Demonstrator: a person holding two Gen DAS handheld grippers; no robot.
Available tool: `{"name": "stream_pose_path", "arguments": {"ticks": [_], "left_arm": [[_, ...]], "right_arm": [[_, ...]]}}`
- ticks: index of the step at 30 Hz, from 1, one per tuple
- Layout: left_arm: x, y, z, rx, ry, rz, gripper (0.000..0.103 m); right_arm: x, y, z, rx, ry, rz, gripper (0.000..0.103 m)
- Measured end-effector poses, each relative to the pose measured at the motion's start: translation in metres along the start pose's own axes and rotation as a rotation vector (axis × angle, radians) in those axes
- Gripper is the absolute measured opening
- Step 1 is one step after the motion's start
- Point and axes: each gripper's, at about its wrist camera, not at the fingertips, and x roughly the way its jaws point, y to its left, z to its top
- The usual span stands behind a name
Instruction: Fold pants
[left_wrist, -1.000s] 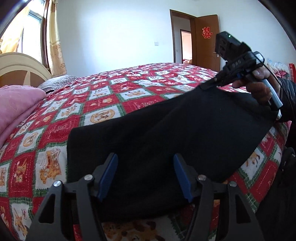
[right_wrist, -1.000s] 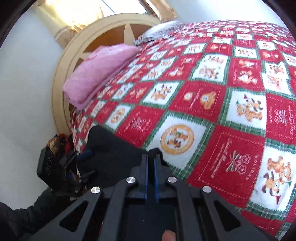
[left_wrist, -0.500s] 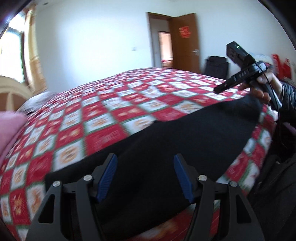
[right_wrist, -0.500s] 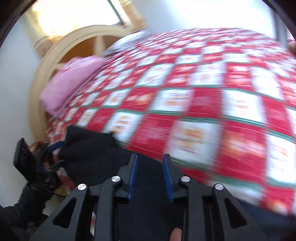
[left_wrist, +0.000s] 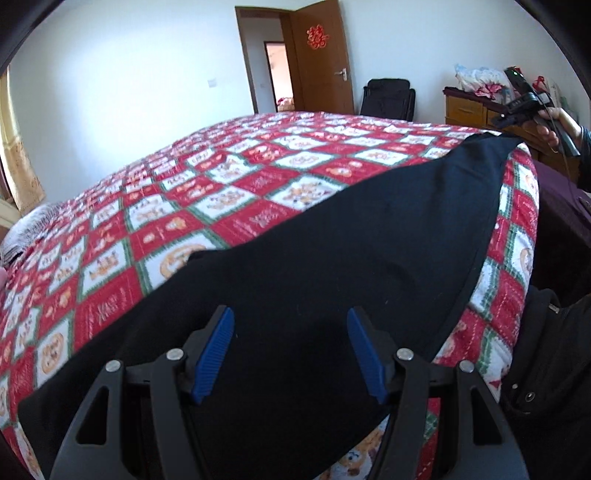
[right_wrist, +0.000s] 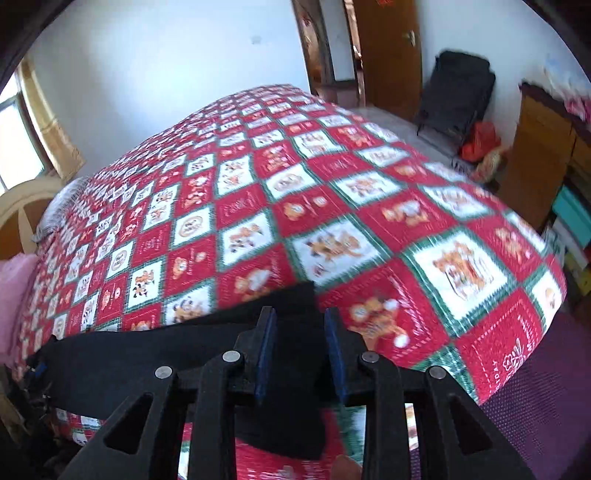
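We see the black pants (left_wrist: 332, 258) spread flat as one long dark band along the near edge of the bed (left_wrist: 258, 173), lying on its red, white and green patchwork quilt (right_wrist: 332, 206). The cloth is plain and matte, with no visible pattern, and it narrows to a straight hem at the far end near the bed's corner. In the right wrist view the same band runs leftward from under the camera, and one end of it drapes down over the bed's edge.

Our left gripper (left_wrist: 290, 354) hangs over the wider end of the pants with its blue fingers (left_wrist: 214, 350) spread well apart and nothing clamped between them.

Our right gripper (right_wrist: 300, 354) has just been opening; its fingers (right_wrist: 265, 354) now stand a modest gap apart, with a fold of the pants lying between them, and the pads do not appear to press on it. From the left wrist view it shows small, raised in the right hand (left_wrist: 554, 125) just above the narrow end of the pants.
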Motion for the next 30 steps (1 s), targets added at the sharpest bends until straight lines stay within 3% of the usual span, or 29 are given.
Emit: {"name": "stream_pose_path", "arguments": {"ticks": [3,7,9,10,11,18,21,26,30], "left_arm": [[0.002,0.001,-0.002,-0.016,0.015,-0.001,0.067],[0.005,0.003,-0.003,-0.04,0.021,-0.002,0.071],[0.005,0.004,-0.004,-0.05,0.021,-0.004,0.073],[0.006,0.005,-0.005,-0.057,0.02,-0.006,0.074],[0.006,0.007,-0.005,-0.062,0.018,-0.008,0.075],[0.007,0.009,-0.007,-0.078,0.008,-0.016,0.076],[0.006,0.01,-0.007,-0.079,0.005,-0.015,0.076],[0.006,0.01,-0.008,-0.082,0.001,-0.016,0.076],[0.005,0.009,-0.008,-0.076,-0.001,-0.004,0.076]], "right_arm": [[0.015,-0.026,-0.001,0.052,0.036,0.107,0.029],[0.026,-0.016,-0.003,0.027,0.039,0.159,0.029],[0.03,-0.002,-0.008,0.0,0.056,0.142,0.017],[0.032,0.002,-0.01,-0.018,0.06,0.13,0.005],[0.031,0.006,-0.01,-0.039,0.057,0.11,0.003],[-0.001,0.022,0.019,-0.098,-0.107,0.069,0.002],[0.013,0.024,0.029,-0.112,-0.084,0.039,0.002],[0.064,0.016,0.018,-0.16,0.057,-0.083,0.006],[0.038,0.004,0.004,-0.088,-0.002,-0.063,0.007]]}}
